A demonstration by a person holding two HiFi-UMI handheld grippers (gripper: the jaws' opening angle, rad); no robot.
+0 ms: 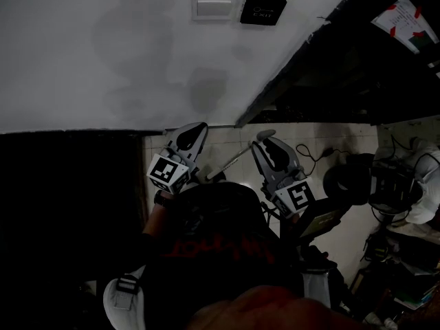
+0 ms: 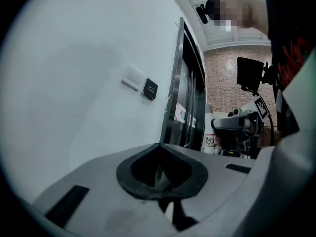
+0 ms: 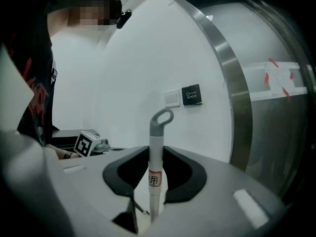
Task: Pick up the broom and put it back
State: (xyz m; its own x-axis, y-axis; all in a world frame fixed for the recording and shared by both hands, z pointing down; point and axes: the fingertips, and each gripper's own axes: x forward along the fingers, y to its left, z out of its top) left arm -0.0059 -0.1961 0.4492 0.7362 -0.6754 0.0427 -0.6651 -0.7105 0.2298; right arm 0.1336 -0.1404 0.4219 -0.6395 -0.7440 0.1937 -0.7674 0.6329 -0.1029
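The broom's white handle [image 3: 155, 174], with a red-edged label and a grey hanging loop [image 3: 162, 118] on top, stands upright between the black pads of my right gripper [image 3: 157, 149], which is shut on it. In the head view that gripper [image 1: 269, 145] is right of centre, and a thin pale length of the handle [image 1: 230, 162] slants down-left from it. My left gripper [image 2: 159, 147] is level and shut, its pads meeting with nothing between them; in the head view the left gripper [image 1: 187, 139] is a little to the left of the right one. The broom head is hidden.
A white wall with a switch plate [image 1: 214, 6] and a black exit button [image 1: 262, 9] is straight ahead. A metal-framed glass door [image 3: 237, 88] stands to the right. Cables and dark gear [image 1: 347, 181] clutter the tiled floor at right.
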